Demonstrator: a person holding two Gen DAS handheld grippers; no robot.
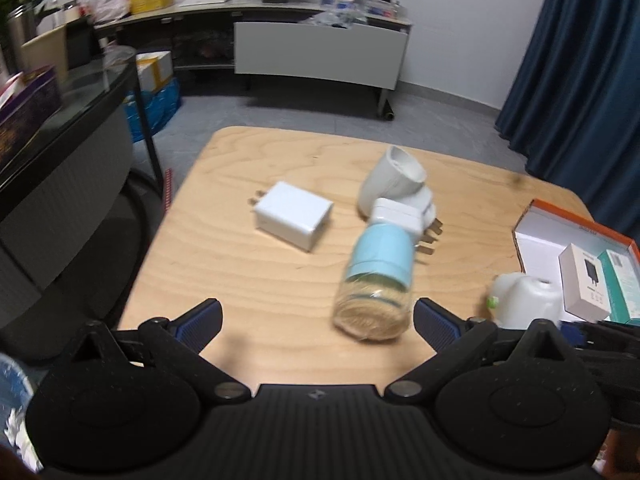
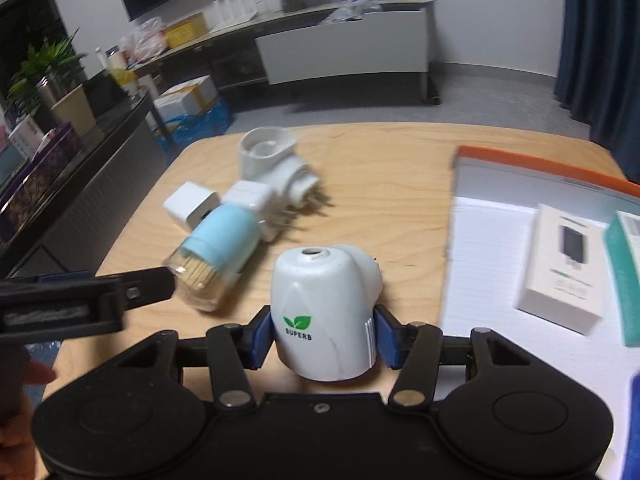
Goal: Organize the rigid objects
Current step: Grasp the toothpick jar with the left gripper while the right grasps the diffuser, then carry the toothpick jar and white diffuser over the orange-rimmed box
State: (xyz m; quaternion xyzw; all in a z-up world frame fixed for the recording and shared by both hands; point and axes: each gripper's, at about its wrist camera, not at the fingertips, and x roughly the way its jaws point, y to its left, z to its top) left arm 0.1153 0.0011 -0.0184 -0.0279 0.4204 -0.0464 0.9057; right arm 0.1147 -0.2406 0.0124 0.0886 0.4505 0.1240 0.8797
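Wooden table (image 2: 380, 168): your right gripper (image 2: 323, 334) pinched the white SUPERB plug-in unit (image 2: 324, 312), orange-rimmed box (image 2: 540, 164) just right; left gripper (image 1: 318, 320) spread, toothpick jar (image 1: 374, 280) just ahead

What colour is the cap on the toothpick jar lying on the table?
Light blue, on the toothpick jar; clearest in the right wrist view.

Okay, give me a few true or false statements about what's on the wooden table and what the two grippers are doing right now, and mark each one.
1. The right gripper is clamped on the white SUPERB device. True.
2. The left gripper holds the toothpick jar. False: its jaws are open, with nothing held.
3. The toothpick jar stands upright. False: it lies on its side.
4. The orange-rimmed box holds a white carton. True.
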